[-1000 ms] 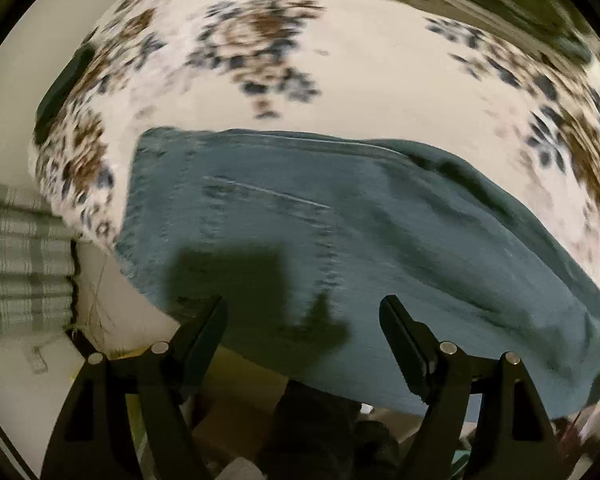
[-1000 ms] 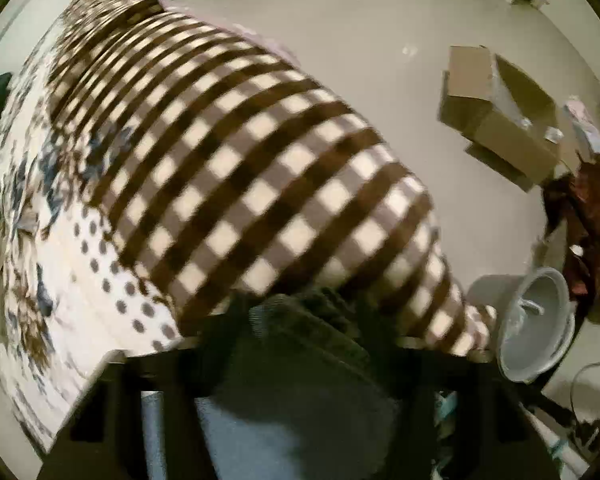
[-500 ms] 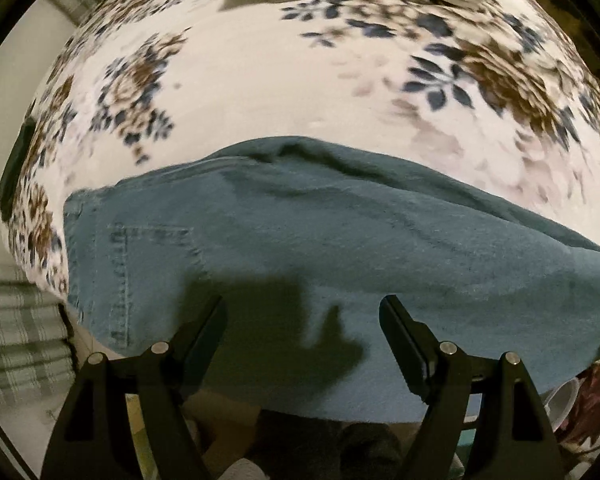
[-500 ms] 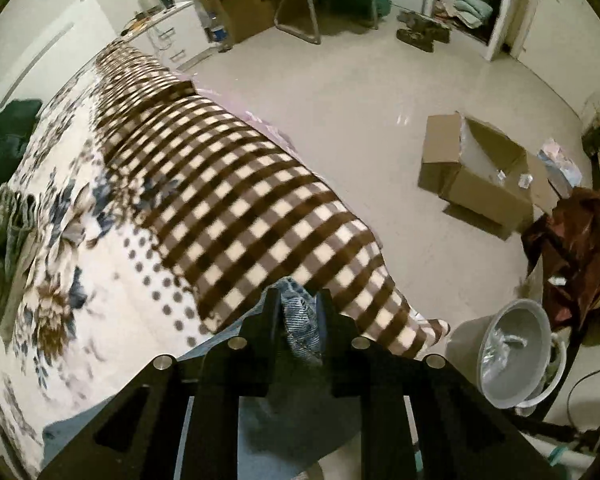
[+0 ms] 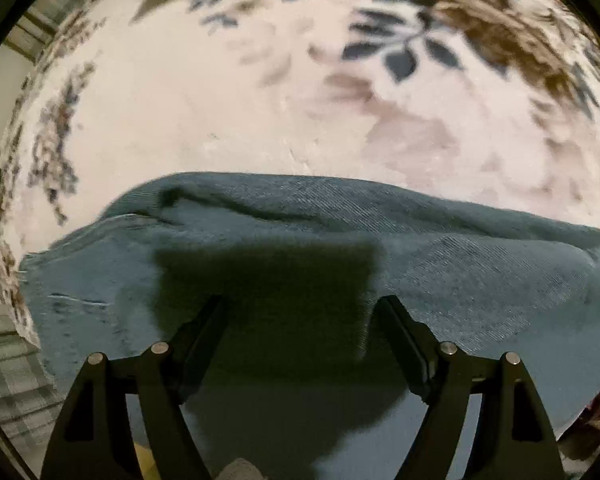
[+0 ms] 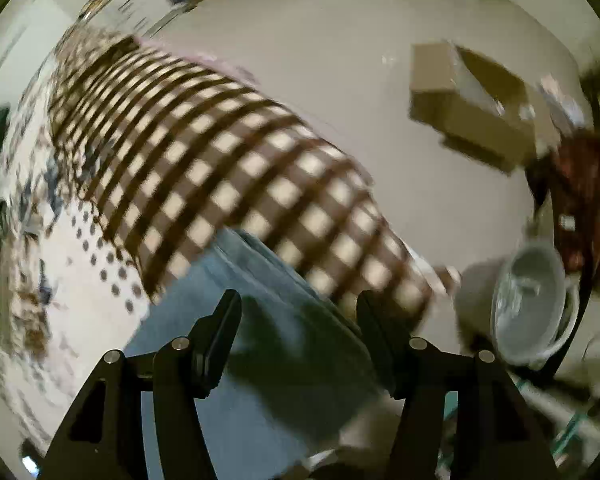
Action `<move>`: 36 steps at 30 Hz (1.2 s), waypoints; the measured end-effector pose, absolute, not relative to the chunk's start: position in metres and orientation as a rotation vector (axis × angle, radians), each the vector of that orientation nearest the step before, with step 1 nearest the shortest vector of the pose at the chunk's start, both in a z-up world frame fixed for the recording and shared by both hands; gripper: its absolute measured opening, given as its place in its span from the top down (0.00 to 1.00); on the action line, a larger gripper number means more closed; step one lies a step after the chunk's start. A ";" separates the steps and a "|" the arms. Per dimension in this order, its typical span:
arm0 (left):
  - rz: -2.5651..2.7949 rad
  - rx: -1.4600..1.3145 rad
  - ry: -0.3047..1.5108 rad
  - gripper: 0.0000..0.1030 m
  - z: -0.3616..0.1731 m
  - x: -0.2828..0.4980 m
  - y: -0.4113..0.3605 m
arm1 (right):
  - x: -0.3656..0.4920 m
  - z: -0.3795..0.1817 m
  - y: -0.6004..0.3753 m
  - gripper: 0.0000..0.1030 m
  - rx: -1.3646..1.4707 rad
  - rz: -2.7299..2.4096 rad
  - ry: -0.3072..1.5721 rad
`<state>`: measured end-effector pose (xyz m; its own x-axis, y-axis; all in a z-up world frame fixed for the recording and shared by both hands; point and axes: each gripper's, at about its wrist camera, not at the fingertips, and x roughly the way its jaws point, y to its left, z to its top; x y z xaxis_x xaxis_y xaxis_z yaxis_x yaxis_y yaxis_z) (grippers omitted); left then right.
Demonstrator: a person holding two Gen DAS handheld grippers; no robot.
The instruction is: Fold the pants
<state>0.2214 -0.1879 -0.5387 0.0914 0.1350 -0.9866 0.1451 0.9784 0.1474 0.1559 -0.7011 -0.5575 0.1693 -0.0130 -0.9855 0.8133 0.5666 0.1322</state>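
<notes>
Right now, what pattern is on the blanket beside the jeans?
Brown and cream checks on the blanket, clearest in the right wrist view.

Floral bedspread [image 5: 228, 92]; jeans [image 5: 440, 264], checked blanket [image 6: 228, 168] on it.

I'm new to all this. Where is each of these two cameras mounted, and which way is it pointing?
Left wrist: sits on the left gripper, looking along its open fingers at the jeans on a floral blanket.
Right wrist: sits on the right gripper, fingers open, facing the jeans, a brown checked blanket, a cardboard box and the floor.
Shared: jeans.
</notes>
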 end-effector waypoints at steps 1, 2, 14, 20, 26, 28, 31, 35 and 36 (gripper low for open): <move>0.001 0.224 1.489 0.12 -0.543 0.223 -0.185 | 0.141 -0.556 -0.700 0.39 0.824 -0.692 1.263; 0.006 0.213 1.489 0.07 -0.545 0.224 -0.180 | 0.129 -0.556 -0.699 0.39 0.856 -0.692 1.256; -0.126 -0.017 1.568 0.07 -0.520 0.203 -0.175 | 0.066 -0.635 -0.668 0.64 1.186 -0.649 1.075; -0.178 0.050 1.607 0.07 -0.553 0.177 -0.197 | 0.059 -0.622 -0.645 0.77 1.167 -0.590 0.856; -0.159 0.089 1.577 0.00 -0.560 0.172 -0.205 | 0.065 -0.649 -0.651 0.76 1.228 -0.511 0.829; -0.155 0.082 1.582 0.00 -0.562 0.174 -0.203 | 0.068 -0.651 -0.654 0.76 1.224 -0.503 0.834; -0.148 0.082 1.586 0.00 -0.565 0.185 -0.213 | 0.064 -0.642 -0.647 0.74 1.159 -0.524 0.856; -0.142 0.084 1.590 0.00 -0.570 0.191 -0.215 | 0.057 -0.645 -0.636 0.70 1.153 -0.507 0.905; -0.142 0.084 1.591 0.00 -0.572 0.200 -0.215 | 0.055 -0.652 -0.632 0.70 1.186 -0.493 0.919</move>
